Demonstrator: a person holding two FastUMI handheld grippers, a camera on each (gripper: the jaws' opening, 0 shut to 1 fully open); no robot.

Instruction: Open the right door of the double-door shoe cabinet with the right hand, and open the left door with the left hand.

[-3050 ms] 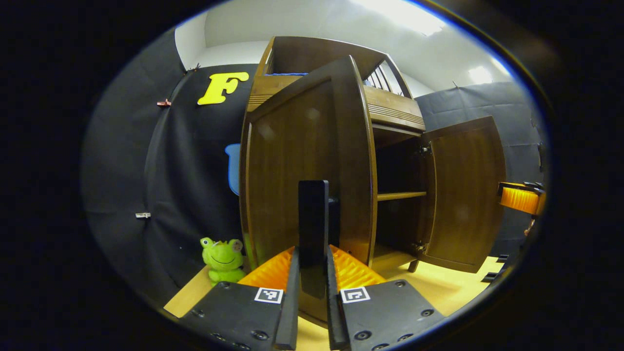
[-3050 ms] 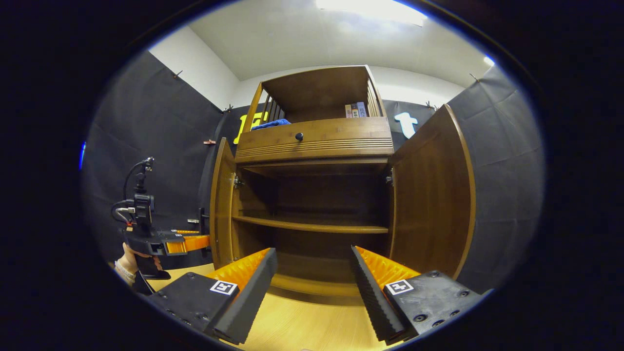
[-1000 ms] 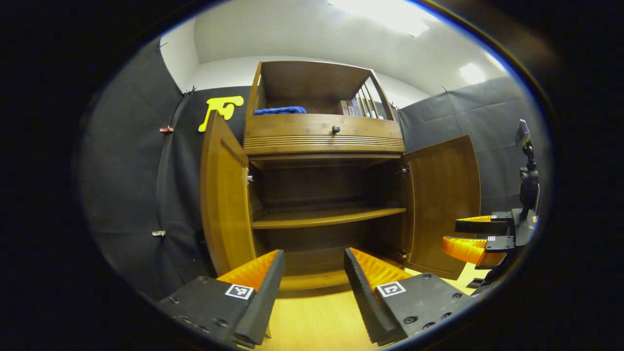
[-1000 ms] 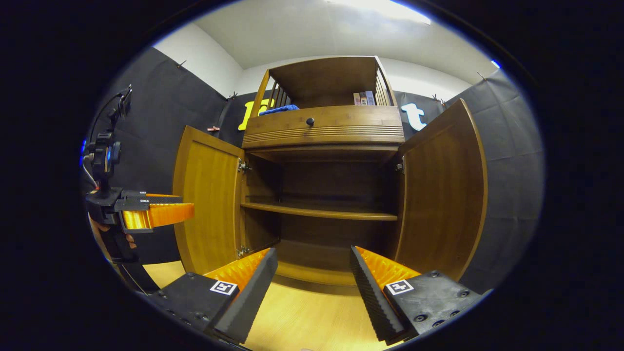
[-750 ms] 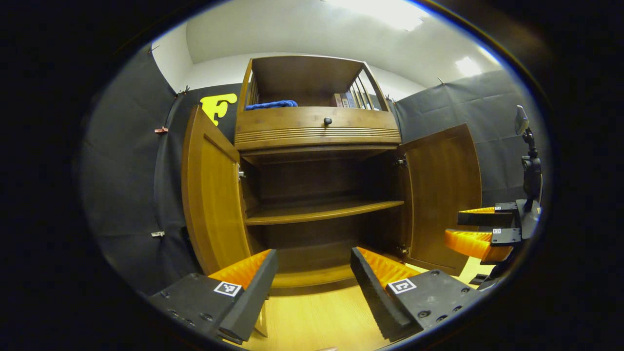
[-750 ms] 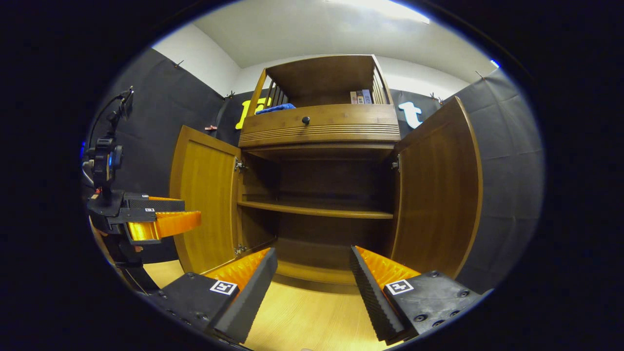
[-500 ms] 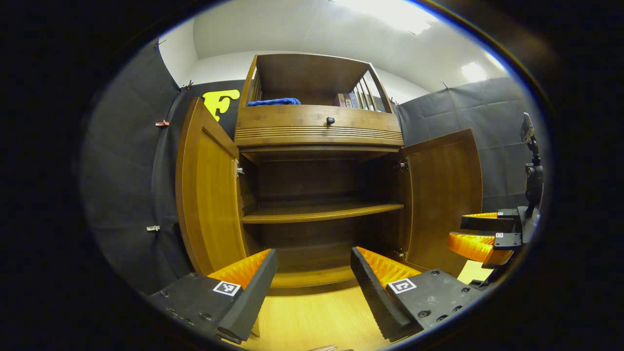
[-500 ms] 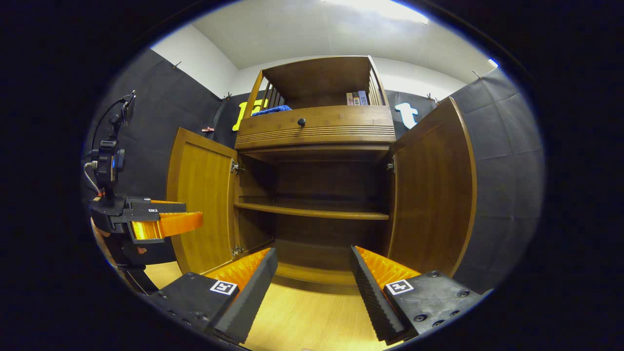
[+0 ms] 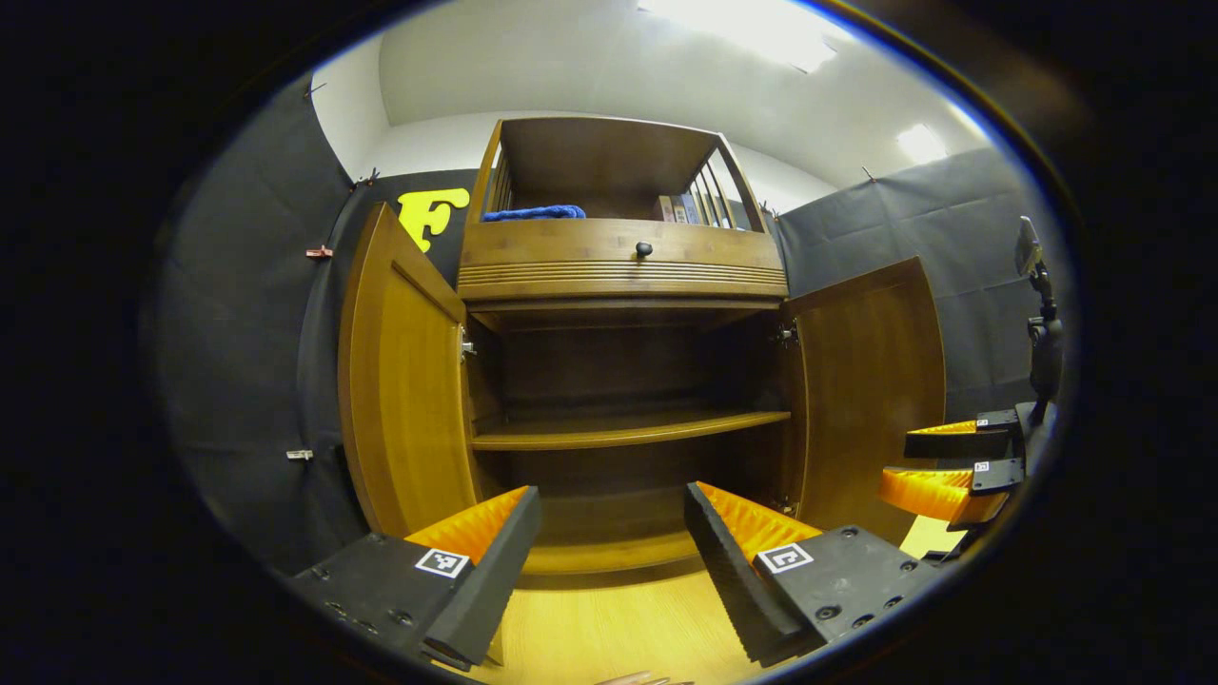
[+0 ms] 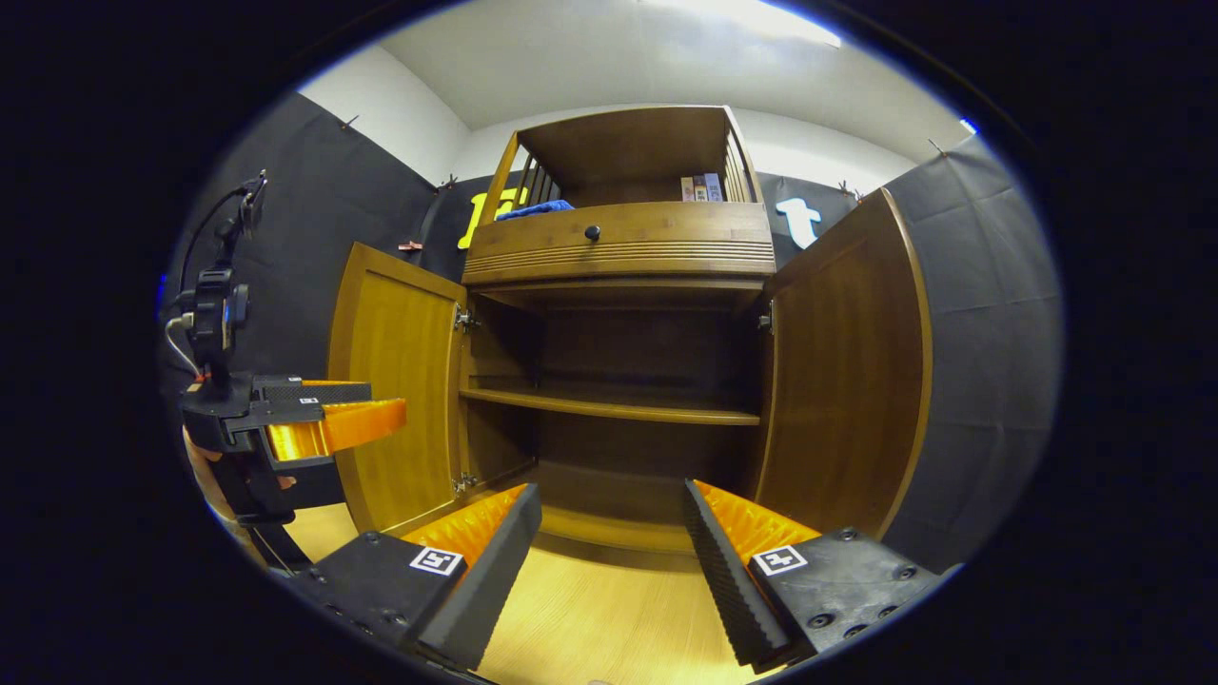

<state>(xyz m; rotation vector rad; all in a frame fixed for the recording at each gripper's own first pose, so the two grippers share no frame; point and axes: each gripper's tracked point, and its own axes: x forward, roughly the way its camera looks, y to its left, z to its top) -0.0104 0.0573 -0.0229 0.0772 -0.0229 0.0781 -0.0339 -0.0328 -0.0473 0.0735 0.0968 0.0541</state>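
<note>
Shoe cabinet is seen straight ahead in both gripper views, standing on the pale wooden floor with its two doors swung wide. Left of the cabinet opening the left door is folded back toward the black cloth wall; right of the opening the right door is turned out likewise. One shelf is counted inside, one drawer with a single round knob above the opening, and one blue cloth on the cabinet's top tier beside a few books.

Both grippers are released and nothing is grasped: the left gripper is held in front of the cabinet base with its fingers spread, and the right gripper is held the same way.

The task is judged essentially done. A risk remains that a door could be nudged part-way closed if a gripper were drawn back carelessly past its edge, or that a door could swing back on its hinges.
</note>
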